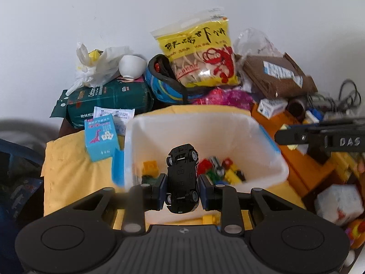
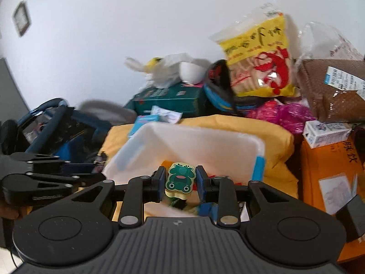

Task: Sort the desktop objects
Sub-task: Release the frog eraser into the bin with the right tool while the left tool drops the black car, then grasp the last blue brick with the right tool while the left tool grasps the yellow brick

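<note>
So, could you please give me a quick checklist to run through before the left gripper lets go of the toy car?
1. left gripper shut on the black toy car: ok.
2. Car over the white bin: ok.
3. Bin has room among the bricks: ok.
4. right gripper clear of the drop path: cannot tell.
5. Right gripper grips the frog toy: ok.

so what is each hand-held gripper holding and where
Left hand-held gripper clamps the black toy car by its sides, underside facing the camera. Right hand-held gripper pinches the green frog toy by its sides.
</note>
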{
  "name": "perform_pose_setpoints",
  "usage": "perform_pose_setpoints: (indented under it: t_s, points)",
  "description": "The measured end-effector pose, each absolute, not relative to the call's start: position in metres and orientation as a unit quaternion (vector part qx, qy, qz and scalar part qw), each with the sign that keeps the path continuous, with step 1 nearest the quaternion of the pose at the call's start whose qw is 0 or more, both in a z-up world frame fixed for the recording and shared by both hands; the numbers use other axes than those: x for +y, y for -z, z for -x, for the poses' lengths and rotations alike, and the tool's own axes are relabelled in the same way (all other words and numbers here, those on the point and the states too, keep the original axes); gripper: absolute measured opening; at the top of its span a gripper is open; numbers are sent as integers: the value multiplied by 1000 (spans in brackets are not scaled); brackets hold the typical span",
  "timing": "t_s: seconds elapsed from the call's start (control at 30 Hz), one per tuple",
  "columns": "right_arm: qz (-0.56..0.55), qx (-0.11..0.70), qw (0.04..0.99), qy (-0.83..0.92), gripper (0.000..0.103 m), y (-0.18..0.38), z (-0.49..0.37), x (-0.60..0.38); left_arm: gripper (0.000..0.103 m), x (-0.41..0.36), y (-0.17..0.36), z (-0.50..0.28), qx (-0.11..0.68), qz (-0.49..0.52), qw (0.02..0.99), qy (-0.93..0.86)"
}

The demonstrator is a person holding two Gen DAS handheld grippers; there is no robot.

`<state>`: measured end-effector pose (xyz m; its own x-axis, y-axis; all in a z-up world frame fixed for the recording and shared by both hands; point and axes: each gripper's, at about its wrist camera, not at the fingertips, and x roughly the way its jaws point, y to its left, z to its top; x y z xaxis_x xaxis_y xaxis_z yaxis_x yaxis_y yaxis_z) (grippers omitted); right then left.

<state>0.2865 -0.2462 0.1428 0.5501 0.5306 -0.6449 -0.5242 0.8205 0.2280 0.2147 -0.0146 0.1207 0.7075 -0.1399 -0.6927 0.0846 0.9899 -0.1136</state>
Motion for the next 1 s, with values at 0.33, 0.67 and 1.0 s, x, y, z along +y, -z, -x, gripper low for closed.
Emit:
perform_pose_setpoints:
  t_s: [0.33, 0.67, 1.0]
  points:
    - [21, 403, 873, -274, 36, -135, -326, -231, 40, -17, -133, -261, 391, 10, 919, 50]
    - [33, 381, 874, -299, 54, -112, -283, -239, 63, 1, -113, -235, 374, 11, 927, 23]
    - [74, 461, 831, -302, 53, 5, -226, -197, 63, 21, -48, -158, 409, 51, 911, 4]
